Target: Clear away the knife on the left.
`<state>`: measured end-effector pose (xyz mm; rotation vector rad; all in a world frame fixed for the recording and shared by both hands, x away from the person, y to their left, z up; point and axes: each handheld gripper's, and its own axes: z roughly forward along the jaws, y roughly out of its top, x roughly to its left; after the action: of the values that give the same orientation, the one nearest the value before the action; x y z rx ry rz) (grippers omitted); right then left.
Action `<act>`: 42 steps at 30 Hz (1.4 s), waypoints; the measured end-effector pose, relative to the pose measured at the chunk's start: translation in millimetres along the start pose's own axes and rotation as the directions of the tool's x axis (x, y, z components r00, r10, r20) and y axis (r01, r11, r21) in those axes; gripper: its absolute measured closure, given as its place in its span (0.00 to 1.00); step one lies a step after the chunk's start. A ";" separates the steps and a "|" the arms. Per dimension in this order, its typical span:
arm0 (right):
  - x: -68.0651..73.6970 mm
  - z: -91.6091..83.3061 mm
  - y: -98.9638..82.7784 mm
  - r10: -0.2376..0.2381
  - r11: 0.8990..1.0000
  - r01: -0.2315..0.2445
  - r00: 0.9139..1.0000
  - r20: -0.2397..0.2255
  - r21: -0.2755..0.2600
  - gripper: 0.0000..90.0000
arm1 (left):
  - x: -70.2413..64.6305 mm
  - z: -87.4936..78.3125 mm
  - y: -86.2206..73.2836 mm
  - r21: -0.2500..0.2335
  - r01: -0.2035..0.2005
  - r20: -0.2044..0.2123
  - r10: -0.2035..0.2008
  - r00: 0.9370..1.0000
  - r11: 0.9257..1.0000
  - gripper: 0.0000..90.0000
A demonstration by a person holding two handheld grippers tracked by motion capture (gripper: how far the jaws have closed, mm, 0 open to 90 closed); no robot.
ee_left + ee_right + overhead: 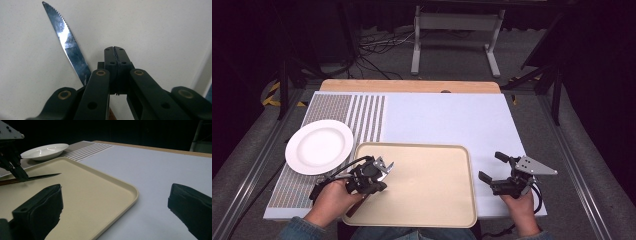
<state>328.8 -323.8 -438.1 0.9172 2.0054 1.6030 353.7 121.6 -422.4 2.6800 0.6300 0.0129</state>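
White matte tabletop [447,117] carries a smooth beige tray [437,210]; left hand-held gripper [115,53] pinches a serrated steel knife [66,40], right hand-held gripper [492,167] gapes.

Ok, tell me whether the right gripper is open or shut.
Open. The right gripper has its fingers spread wide apart, with nothing between them; it hovers beside the tray.

the knife [68,43] has a shiny metal blade with a serrated edge and a brown, wood-like handle. the tray [452,210] looks like smooth matt beige plastic — the plate [319,146] is glossy white. the jaws are matt black plastic with brass-coloured rivets.
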 end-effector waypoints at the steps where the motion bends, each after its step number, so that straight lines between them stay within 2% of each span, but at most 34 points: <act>1: 0.0 -0.1 0.0 0.001 1.000 -0.001 1.000 0.000 0.001 0.01 | -0.6 0.9 0.1 0.008 -0.002 -0.002 0.002 1.000 1.000 1.00; 6: 0.0 0.2 -0.1 0.003 1.000 -0.003 1.000 -0.001 0.001 0.01 | -1.0 5.5 0.1 0.039 -0.023 -0.024 0.024 0.999 0.999 1.00; 13: -0.5 0.7 -0.3 0.004 1.000 -0.004 1.000 -0.002 0.003 0.01 | 2.5 5.6 -0.9 0.037 -0.023 -0.022 0.023 0.999 0.999 1.00; 32: -1.2 1.1 -0.8 0.015 1.000 -0.015 1.000 -0.001 0.005 0.01 | 16.5 2.6 -6.8 0.020 0.020 -0.051 -0.019 0.998 1.000 1.00; 38: -1.1 1.2 -0.8 0.013 1.000 -0.013 1.000 -0.002 0.005 0.01 | 20.3 1.2 -10.5 0.011 0.044 -0.049 -0.043 0.998 0.999 1.00; 42: -1.0 1.2 -0.8 0.013 1.000 -0.012 1.000 -0.003 0.005 0.01 | 22.7 -0.1 -12.4 0.014 0.040 -0.059 -0.040 0.997 0.999 1.00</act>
<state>330.2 -323.8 -439.3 0.9317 2.0105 1.6072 368.8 141.6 -428.7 2.6900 0.7046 0.0768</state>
